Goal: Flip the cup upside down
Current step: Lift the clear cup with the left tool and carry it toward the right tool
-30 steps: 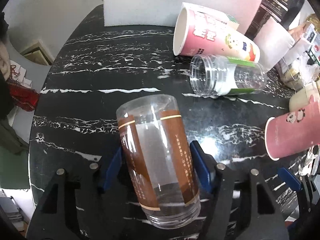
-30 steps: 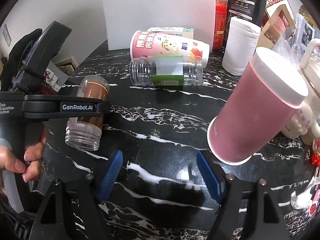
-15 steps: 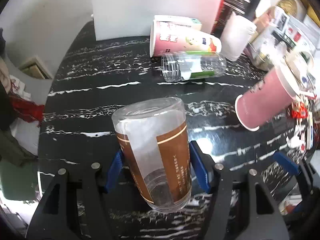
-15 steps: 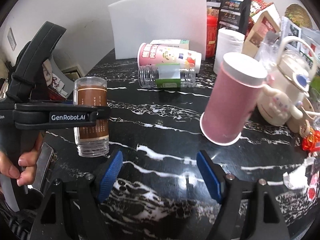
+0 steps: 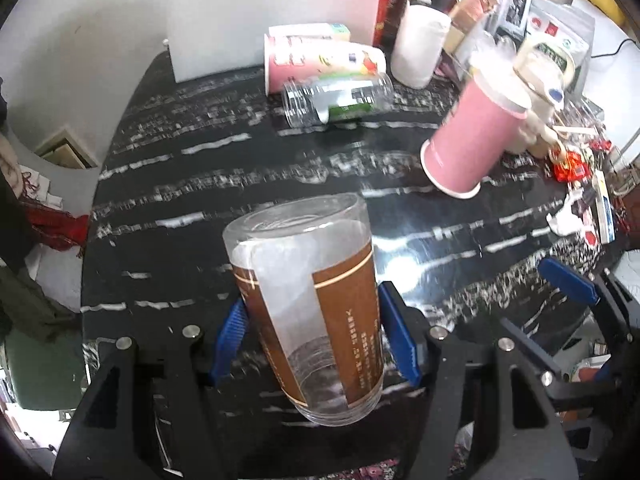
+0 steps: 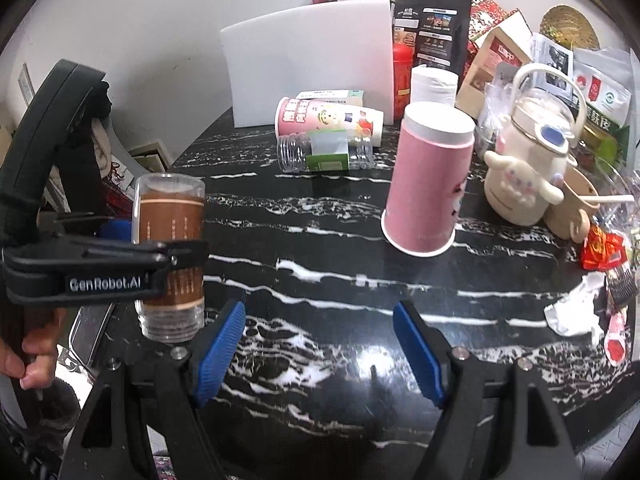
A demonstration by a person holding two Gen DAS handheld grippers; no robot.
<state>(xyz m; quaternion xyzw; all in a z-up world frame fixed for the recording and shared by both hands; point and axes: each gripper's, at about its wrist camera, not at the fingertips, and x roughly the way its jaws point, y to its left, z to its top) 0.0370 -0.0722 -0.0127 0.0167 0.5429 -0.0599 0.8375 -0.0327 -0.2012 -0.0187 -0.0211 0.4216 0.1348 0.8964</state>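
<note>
Clear cup [image 6: 170, 254] with brown label gripped in left gripper [image 5: 312, 330] jaws, inverted, mouth down, just above black marble counter [image 6: 340, 280] — flip seemingly done, set-down and release left; right gripper [image 6: 320, 350] jaws apart, empty.

The cup [image 5: 312, 312] [image 6: 170, 256] is clear plastic with a brown label. It stands upside down, its open mouth at the bottom and closed base on top, at the near left of the table.
</note>
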